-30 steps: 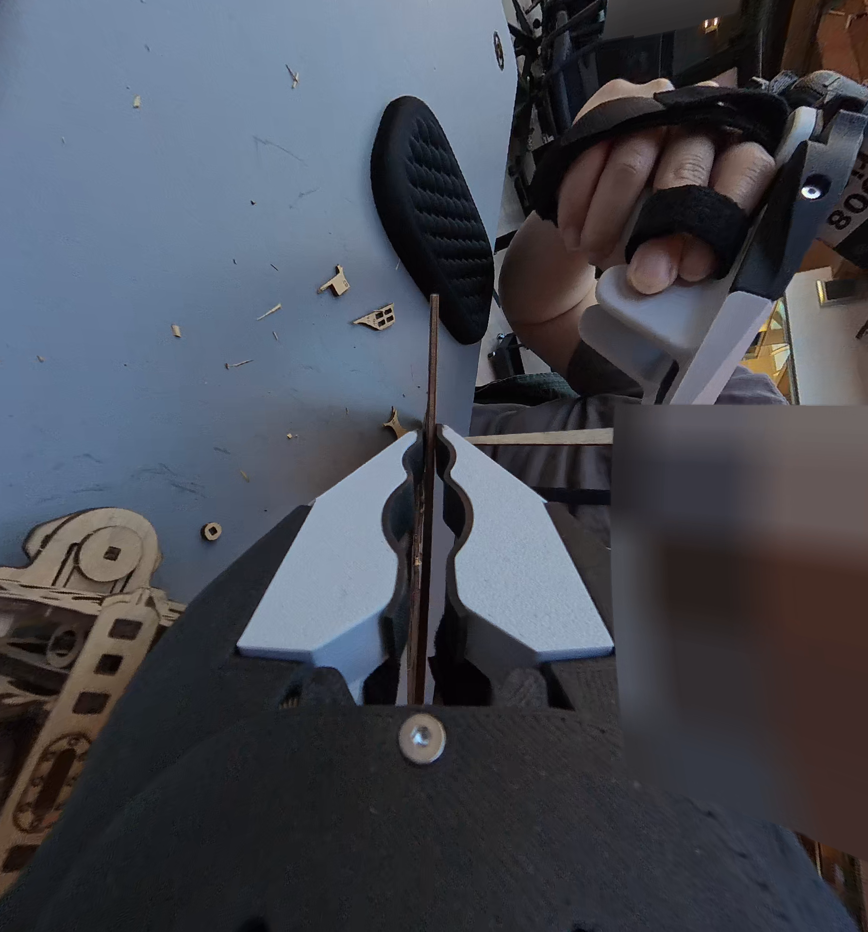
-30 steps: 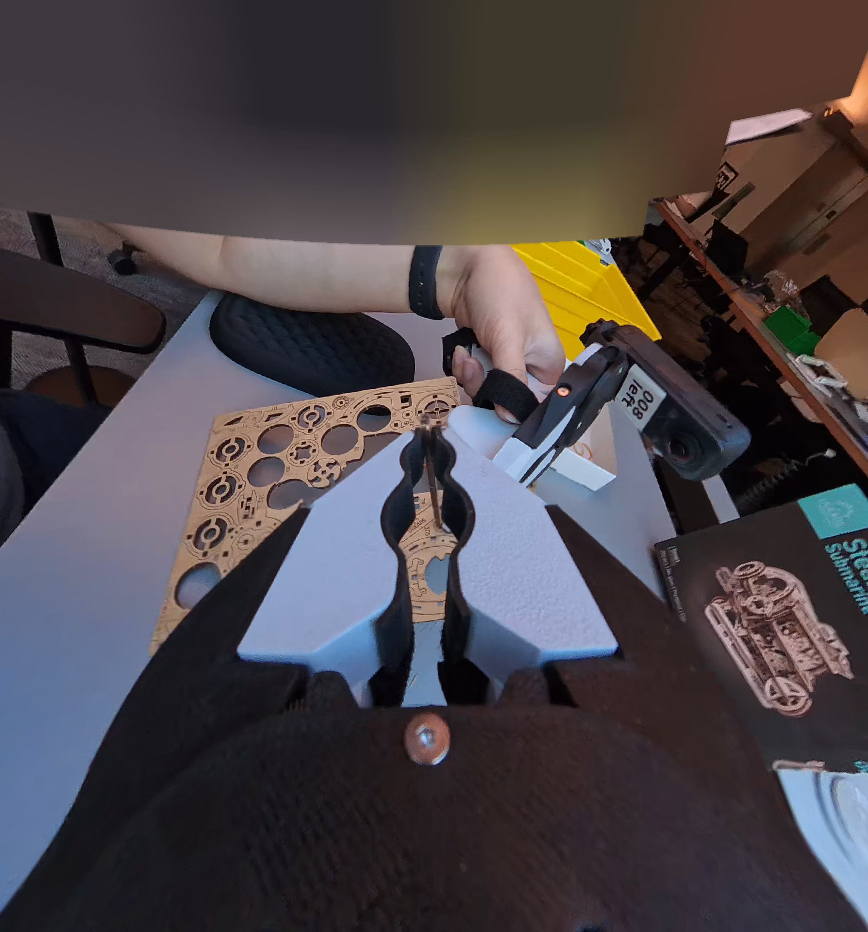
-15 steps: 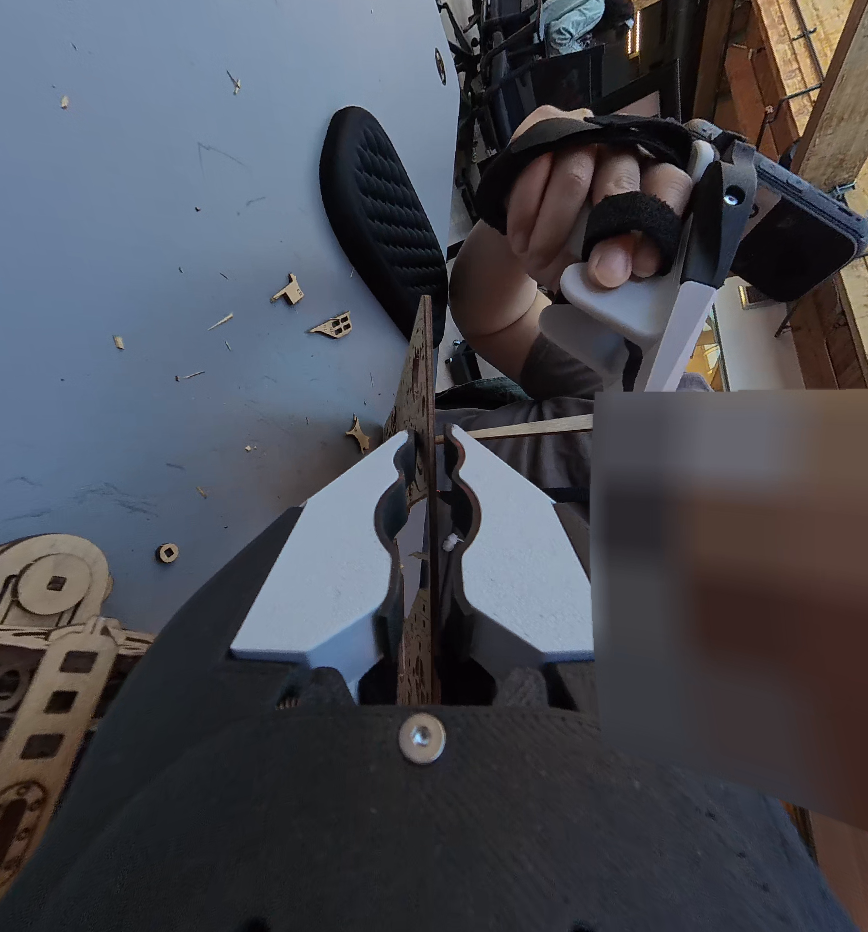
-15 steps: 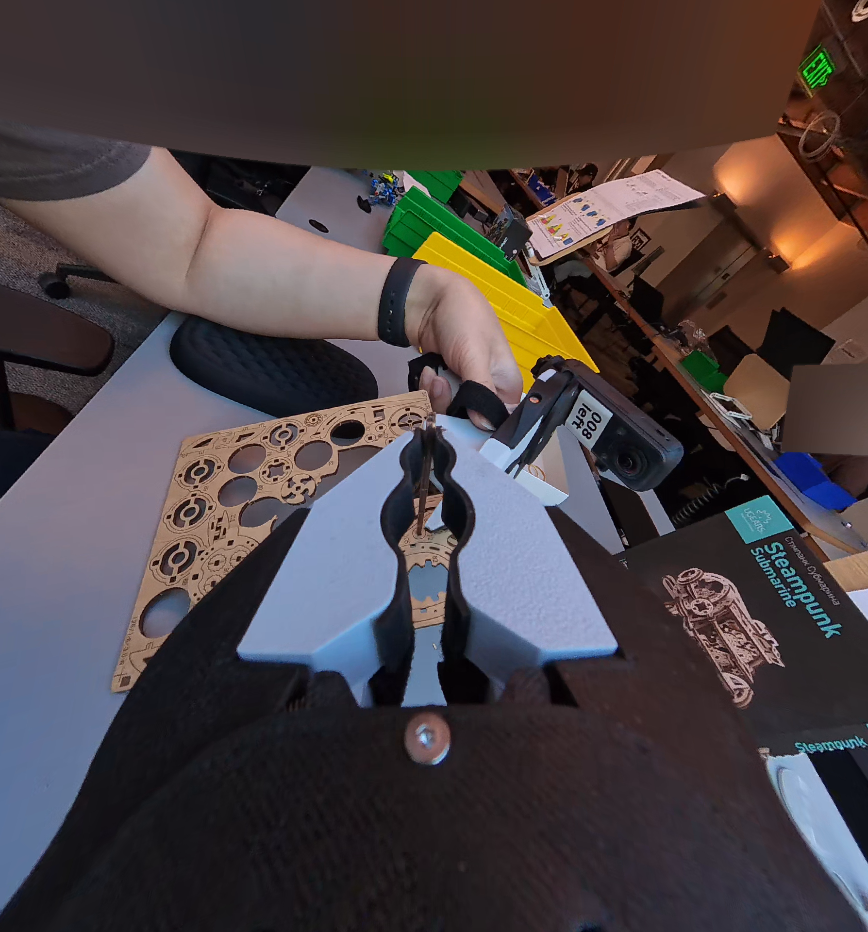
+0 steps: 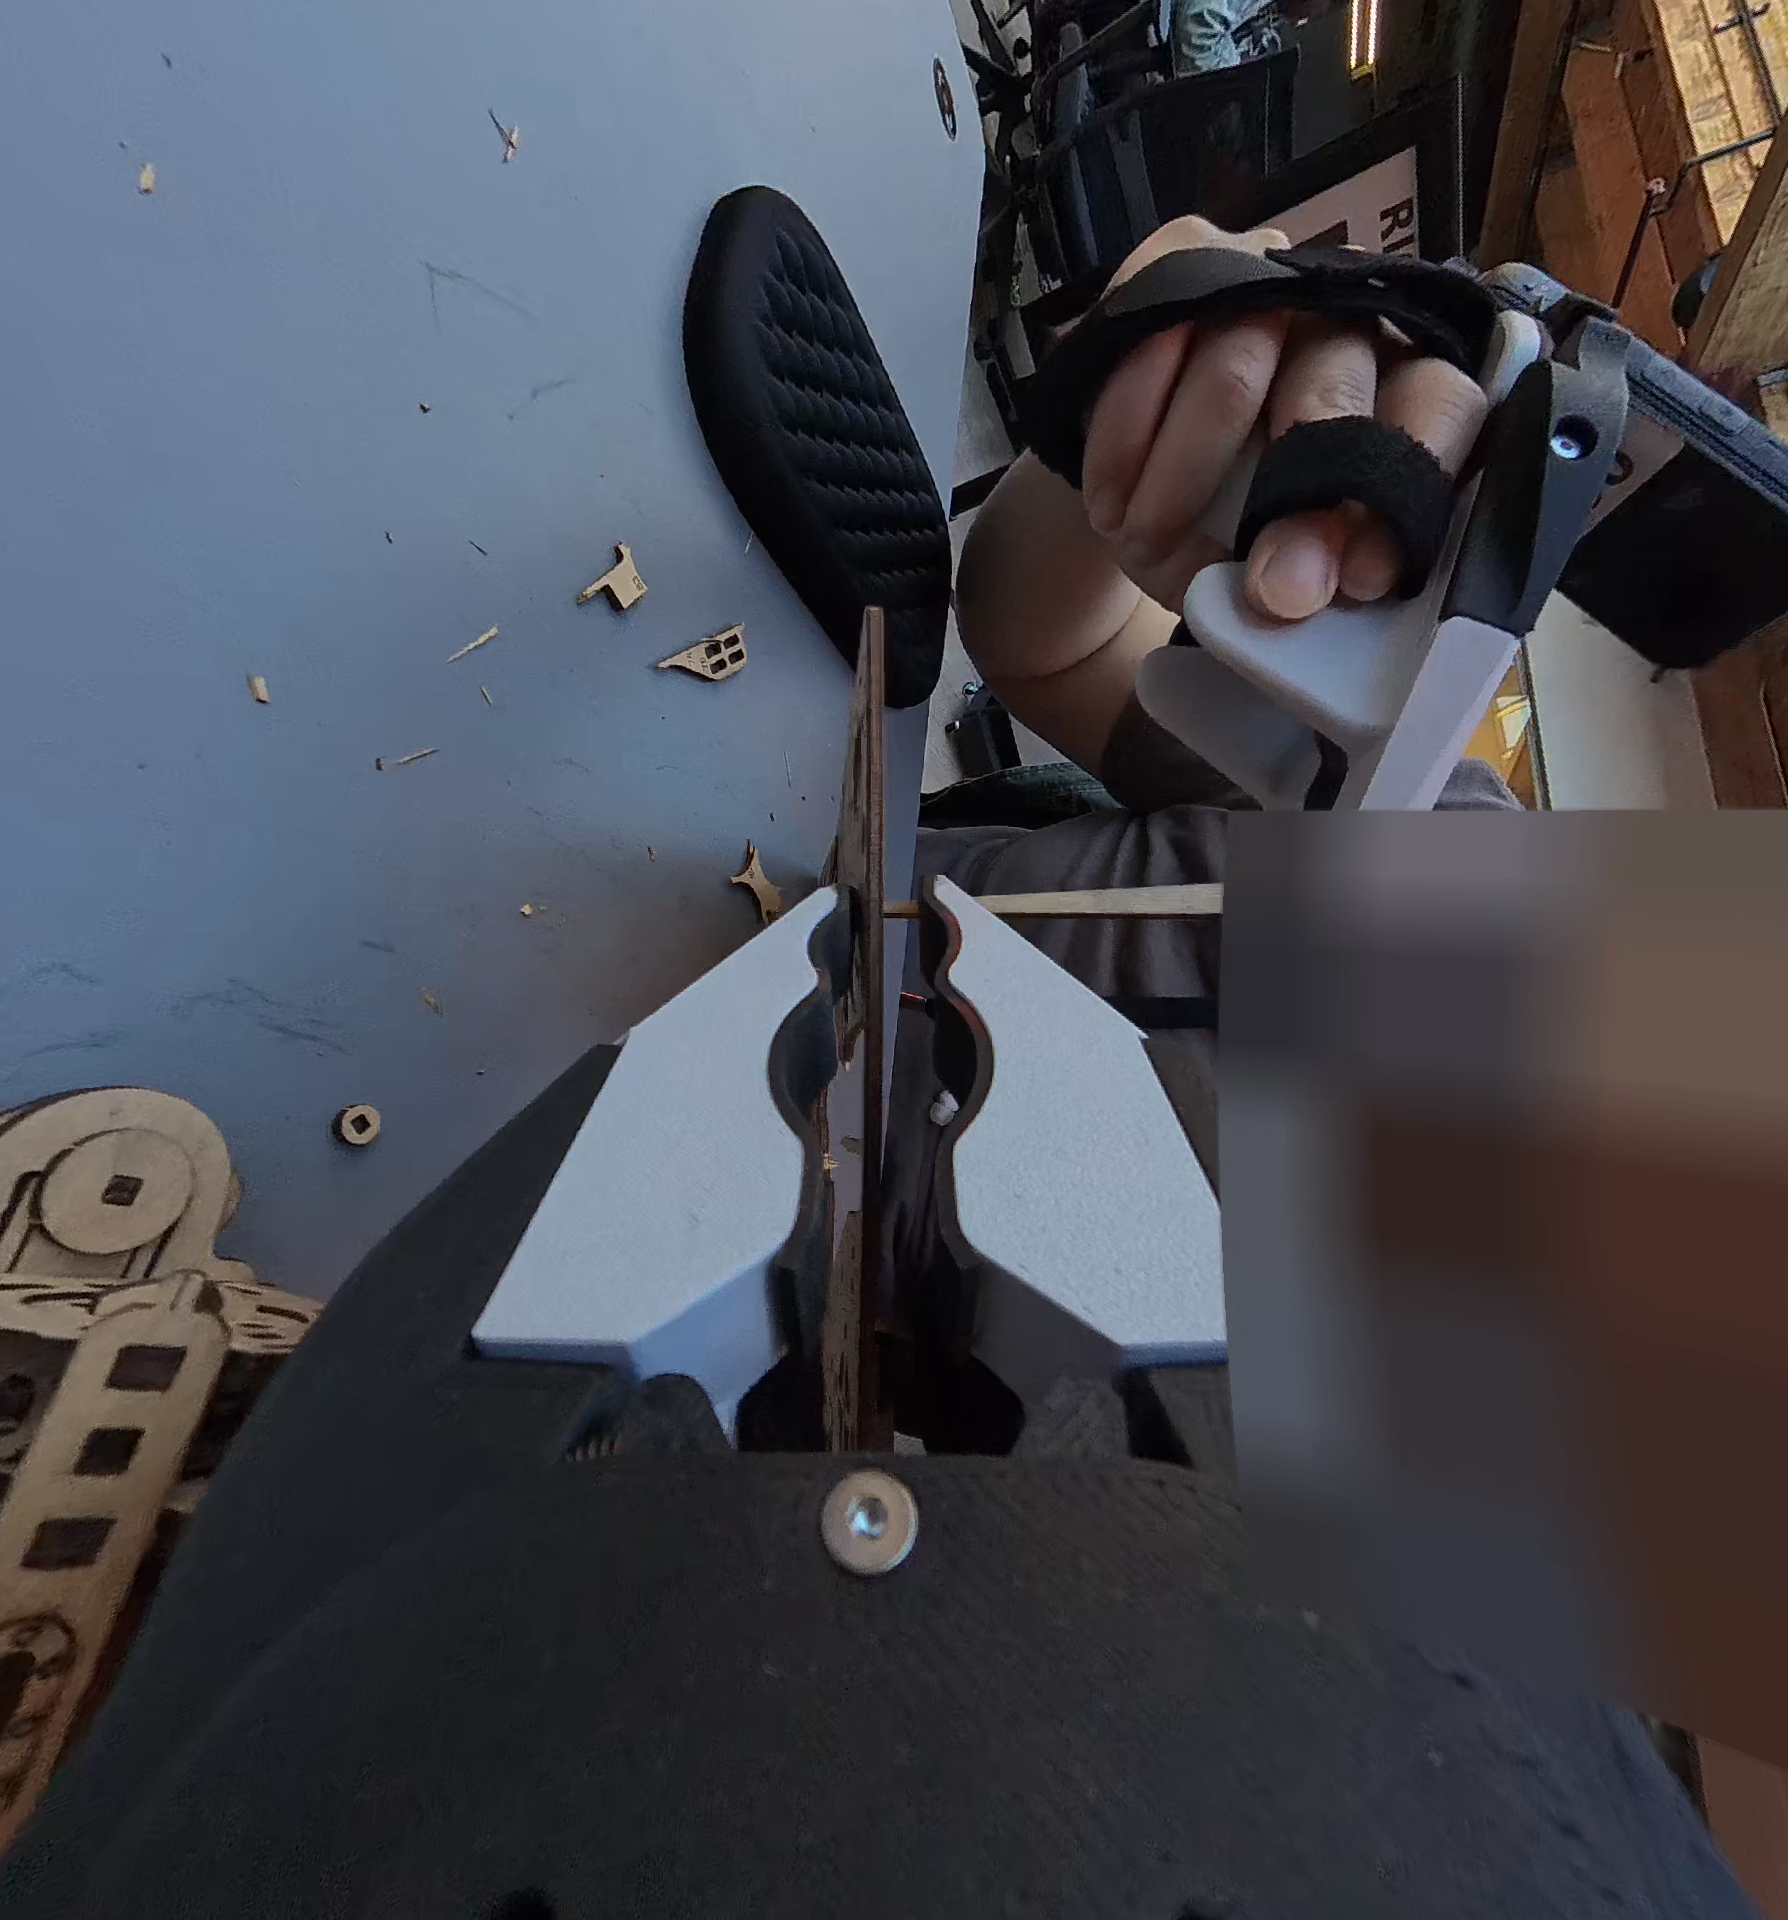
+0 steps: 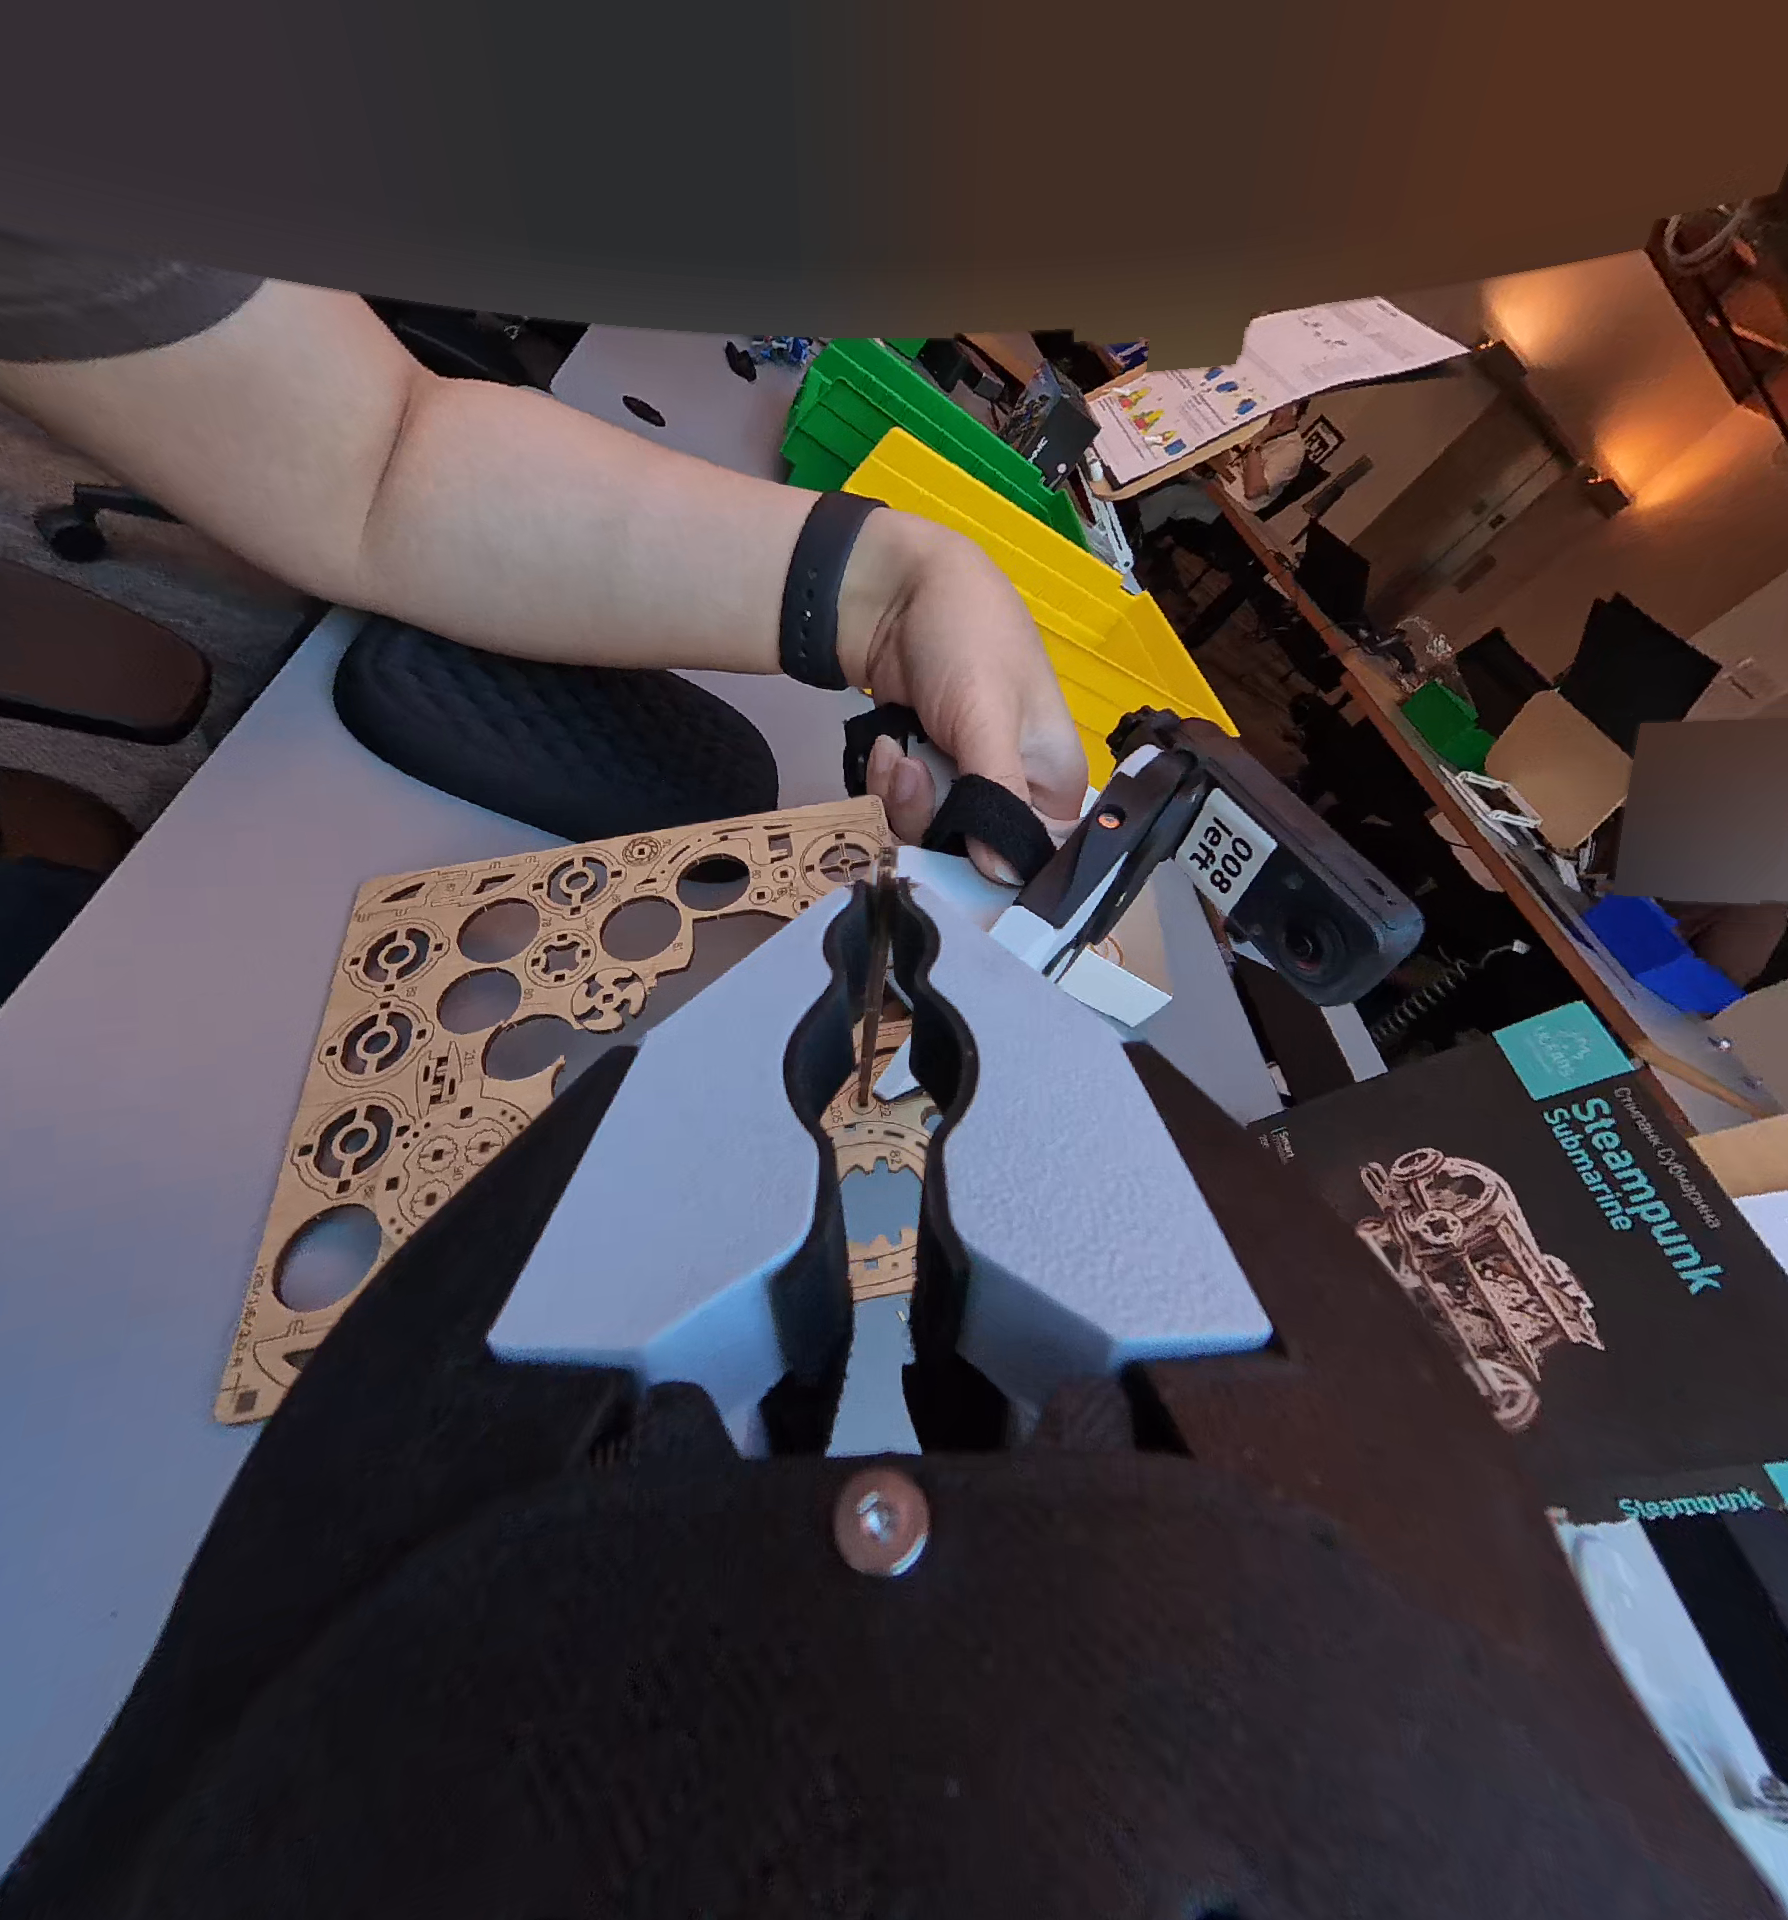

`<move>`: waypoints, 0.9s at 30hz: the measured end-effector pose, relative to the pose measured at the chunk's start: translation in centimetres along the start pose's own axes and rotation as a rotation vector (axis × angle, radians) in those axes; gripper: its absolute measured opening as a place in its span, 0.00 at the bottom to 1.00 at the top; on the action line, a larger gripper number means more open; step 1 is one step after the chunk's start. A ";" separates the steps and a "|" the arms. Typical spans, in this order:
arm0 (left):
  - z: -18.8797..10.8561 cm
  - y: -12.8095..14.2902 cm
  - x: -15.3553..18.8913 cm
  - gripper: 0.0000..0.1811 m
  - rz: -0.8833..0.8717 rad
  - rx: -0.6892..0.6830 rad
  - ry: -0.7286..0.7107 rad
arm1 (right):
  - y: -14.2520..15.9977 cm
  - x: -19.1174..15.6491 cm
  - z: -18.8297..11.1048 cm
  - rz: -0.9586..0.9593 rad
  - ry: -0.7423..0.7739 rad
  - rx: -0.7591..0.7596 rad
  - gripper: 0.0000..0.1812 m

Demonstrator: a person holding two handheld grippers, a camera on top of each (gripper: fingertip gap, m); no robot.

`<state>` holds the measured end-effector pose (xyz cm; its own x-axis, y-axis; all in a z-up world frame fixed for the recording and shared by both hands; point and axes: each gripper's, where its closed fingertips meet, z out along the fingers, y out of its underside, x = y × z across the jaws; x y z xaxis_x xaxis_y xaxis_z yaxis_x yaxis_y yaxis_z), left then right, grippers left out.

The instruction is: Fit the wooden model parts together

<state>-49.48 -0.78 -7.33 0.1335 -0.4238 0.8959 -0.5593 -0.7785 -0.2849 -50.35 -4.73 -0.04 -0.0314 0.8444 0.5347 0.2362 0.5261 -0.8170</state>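
L tool [image 5: 882, 920] spread a bit, sheet [image 5: 872, 790] edge-on between fingers, touching left one only, over counter [image 5: 246, 416] edge. R tool [image 6: 877, 896] pinching thin stick [image 6: 875, 997] upright above sheet, tip at hole. Pad [image 5: 817, 436] at counter edge; scraps near; model [image 5: 59, 1351] at corner.

My left wrist view is evenly daylit — the pale blue tabletop [image 5: 298, 416] reads cool and flat, with soft shadow just ahead of my jaws, and the wooden model [image 5: 48, 1351] at the lower left edge smears with blur. My right wrist view is dimmer and warmer, amber lamp glow on the far wall [image 6: 1555, 343]. Both bend strongly at the edges — a wide-lens curve.
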 end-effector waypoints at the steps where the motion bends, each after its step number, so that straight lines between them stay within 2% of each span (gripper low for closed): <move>1: -0.1 0.0 0.0 0.04 -0.003 0.001 0.002 | 0.0 0.1 -0.1 0.017 0.009 0.007 0.01; 5: -0.2 0.0 -0.1 0.02 -0.003 0.002 0.001 | 0.1 -1.3 -0.4 -0.049 -0.028 0.036 0.01; 7: -0.2 0.0 -0.3 0.03 -0.004 0.002 -0.010 | 0.5 -1.2 -0.4 -0.020 -0.009 0.029 0.01; 12: -0.3 -0.2 -0.3 0.02 -0.011 0.014 -0.006 | 0.6 1.1 -1.0 0.231 0.219 0.049 0.01; 19: -0.5 -1.2 -0.5 0.01 -0.014 0.076 -0.062 | 1.6 2.5 -2.1 0.445 0.572 0.025 0.01; 22: -0.5 -1.6 -0.6 0.01 -0.003 0.102 -0.118 | 2.1 2.9 -2.6 0.510 0.662 0.011 0.01; 27: -0.1 -2.1 -0.2 0.01 0.018 0.139 -0.181 | 1.9 3.1 -3.7 0.611 0.762 0.085 0.01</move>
<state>-48.39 0.96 -6.85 0.2761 -0.5041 0.8183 -0.4462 -0.8213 -0.3555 -46.39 -1.50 0.83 0.7154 0.6986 -0.0134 -0.0684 0.0510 -0.9964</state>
